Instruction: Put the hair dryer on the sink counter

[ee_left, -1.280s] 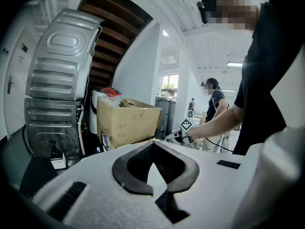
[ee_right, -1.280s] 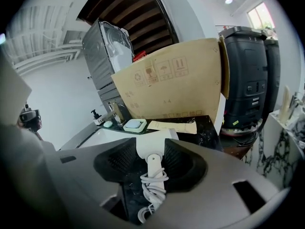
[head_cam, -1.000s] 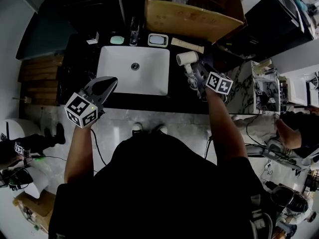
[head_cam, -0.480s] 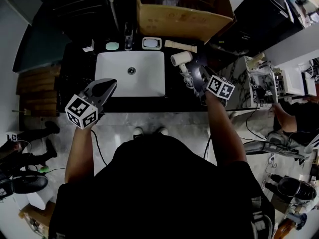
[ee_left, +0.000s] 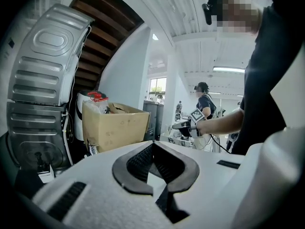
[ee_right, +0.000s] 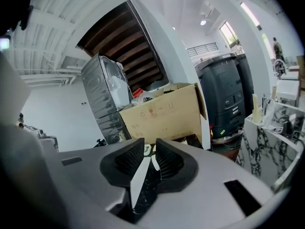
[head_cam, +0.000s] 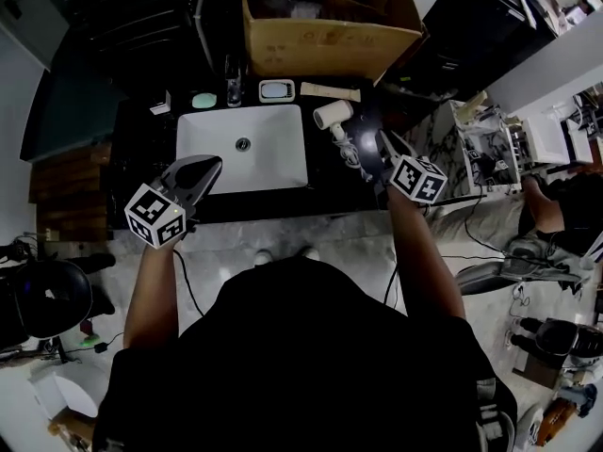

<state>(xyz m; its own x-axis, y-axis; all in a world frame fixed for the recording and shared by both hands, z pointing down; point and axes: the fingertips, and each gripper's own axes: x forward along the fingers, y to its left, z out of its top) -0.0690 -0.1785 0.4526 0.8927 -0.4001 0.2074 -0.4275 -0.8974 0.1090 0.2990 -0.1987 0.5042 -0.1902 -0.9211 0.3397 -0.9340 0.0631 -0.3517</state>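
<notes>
Head view: dryer [head_cam: 332, 114] lies on the bench [head_cam: 146, 144] beside the sink [head_cam: 242, 149]. Our right claw [head_cam: 383, 139], empty and just narrowing to a slit, has withdrawn. Left claw [head_cam: 209, 165] is closed. We judge placement done.

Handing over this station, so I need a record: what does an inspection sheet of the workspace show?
Surface: black counter, white sink set in it.
Job's things: hair dryer lying on the counter, right of the sink.
Clutter: soap dish behind the sink; cardboard box beyond.
Tools: left tool shut, empty; right tool has just been closing, narrow gap, empty.
Cables: dryer cord bunched beside it.
Surroundings: another person at right.
</notes>
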